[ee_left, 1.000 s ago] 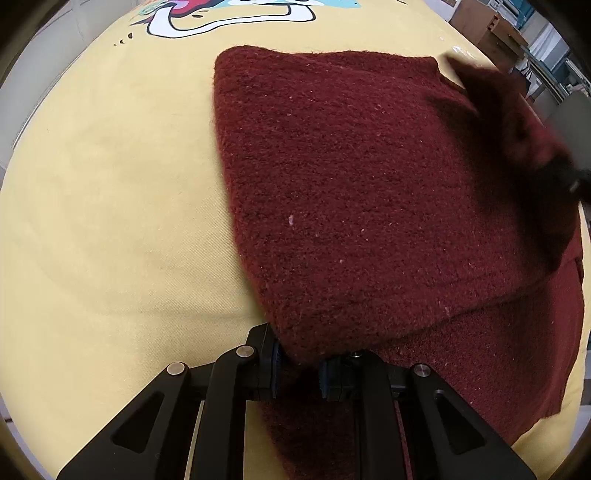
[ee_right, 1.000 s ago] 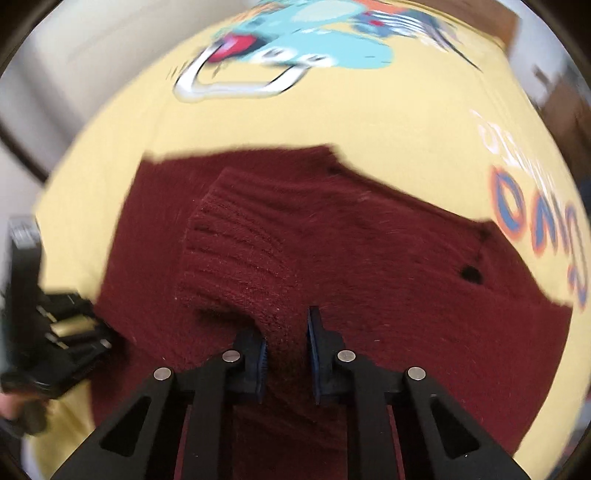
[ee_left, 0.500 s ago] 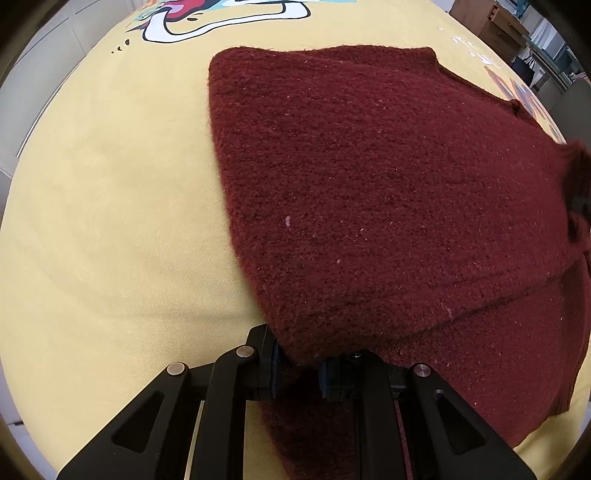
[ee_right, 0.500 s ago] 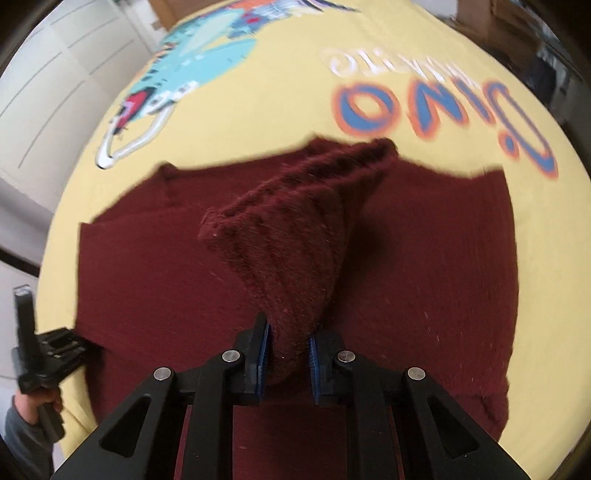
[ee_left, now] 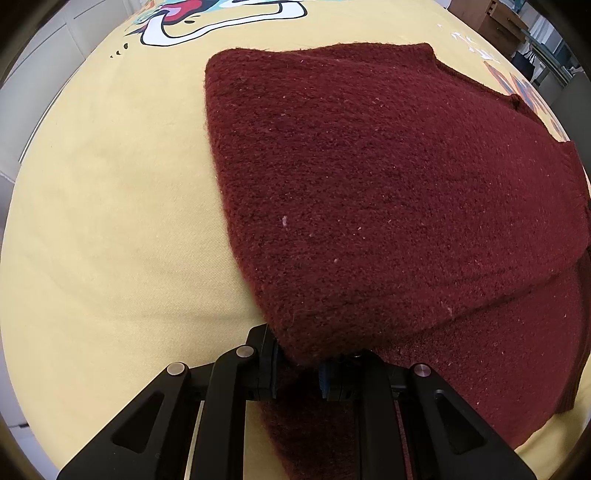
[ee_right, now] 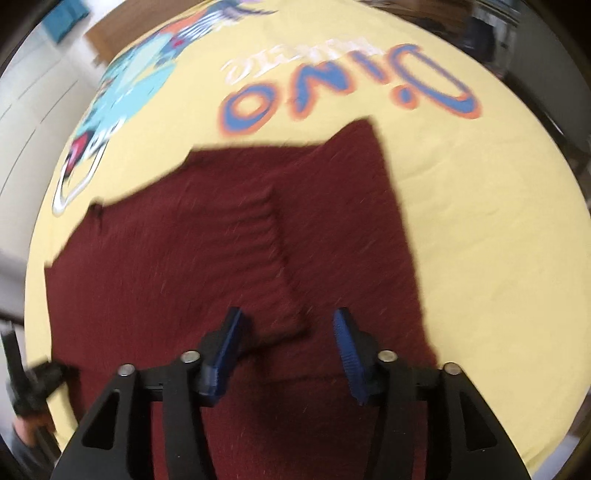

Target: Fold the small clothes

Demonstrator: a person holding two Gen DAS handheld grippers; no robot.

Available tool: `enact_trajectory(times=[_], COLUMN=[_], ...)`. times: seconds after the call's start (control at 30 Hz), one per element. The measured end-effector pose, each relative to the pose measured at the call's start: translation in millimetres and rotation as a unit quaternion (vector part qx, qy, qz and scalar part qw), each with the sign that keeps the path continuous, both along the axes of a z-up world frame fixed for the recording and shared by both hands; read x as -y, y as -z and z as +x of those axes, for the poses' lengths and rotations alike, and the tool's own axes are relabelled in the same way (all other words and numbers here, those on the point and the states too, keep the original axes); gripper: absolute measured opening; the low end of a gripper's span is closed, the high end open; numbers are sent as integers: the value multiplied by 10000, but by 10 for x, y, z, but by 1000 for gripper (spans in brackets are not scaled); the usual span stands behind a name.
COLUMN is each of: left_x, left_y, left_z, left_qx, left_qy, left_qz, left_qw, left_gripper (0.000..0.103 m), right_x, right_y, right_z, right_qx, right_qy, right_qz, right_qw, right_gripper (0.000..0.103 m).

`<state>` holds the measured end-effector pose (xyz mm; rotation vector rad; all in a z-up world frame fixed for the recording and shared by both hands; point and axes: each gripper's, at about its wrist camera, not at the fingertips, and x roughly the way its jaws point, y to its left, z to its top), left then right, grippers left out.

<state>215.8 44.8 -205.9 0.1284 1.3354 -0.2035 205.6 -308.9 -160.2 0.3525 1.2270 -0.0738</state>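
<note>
A dark red knitted sweater [ee_left: 369, 184] lies on the yellow printed cloth [ee_left: 110, 221]. Its near edge is doubled over. My left gripper [ee_left: 299, 365] is shut on that folded corner and holds it a little off the cloth. In the right wrist view the same sweater [ee_right: 184, 277] spreads flat, with its ribbed sleeve [ee_right: 269, 251] laid across the body. My right gripper [ee_right: 288, 343] hangs just above the sleeve's end. Its jaws are opening and the blue pads [ee_right: 229, 343] stand apart from the knit. The left gripper [ee_right: 33, 380] shows blurred at the left edge.
The yellow cloth carries a cartoon dinosaur [ee_right: 129, 85] and blue-orange lettering [ee_right: 332, 92] beyond the sweater. White cabinet fronts [ee_left: 33, 66] stand at the left. Wooden furniture [ee_left: 495, 18] is at the far right.
My right gripper has swung across the sweater with the sleeve, laid it on the body and let go, its jaws now apart. The left gripper keeps its hold and has not moved.
</note>
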Motion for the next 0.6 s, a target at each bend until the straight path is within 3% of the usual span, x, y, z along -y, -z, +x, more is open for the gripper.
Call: enact_trajectory(times=[0.03, 0.23, 0.3, 0.33, 0.37, 0.4, 0.6], left_x=[7, -22, -46, -46, -40, -32, -4], left_y=[4, -55, -64, -69, -90, -99, -137], left_z=[1, -99, -99, -104, -98, -100, -112], left_qx=[2, 13, 18, 13, 7, 1, 32], left_qy=[1, 13, 39, 51, 58, 73, 132], left_qz=[6, 15, 26, 35, 42, 57, 159], left_qw=[10000, 10000, 10000, 10000, 10000, 10000, 9998], left_gripper=[14, 14, 14, 14, 14, 14, 14], right_x=[27, -152, -343, -456, -513, -535, -533], right_y=[3, 250, 288, 267, 243, 224, 64], right_z=[47, 230, 201, 165, 146, 134, 22], right_qx=[-53, -509, -541, -469, -396, -347, 40], right_qy=[62, -202, -645, -875, -982, -1020, -1062], right_qz=[-16, 190, -120, -630, -817, -834, -1302], right_qw=[10000, 9983, 9964, 9931, 9910, 9907, 9858], right_gripper=[65, 63, 50, 42, 35, 16, 12])
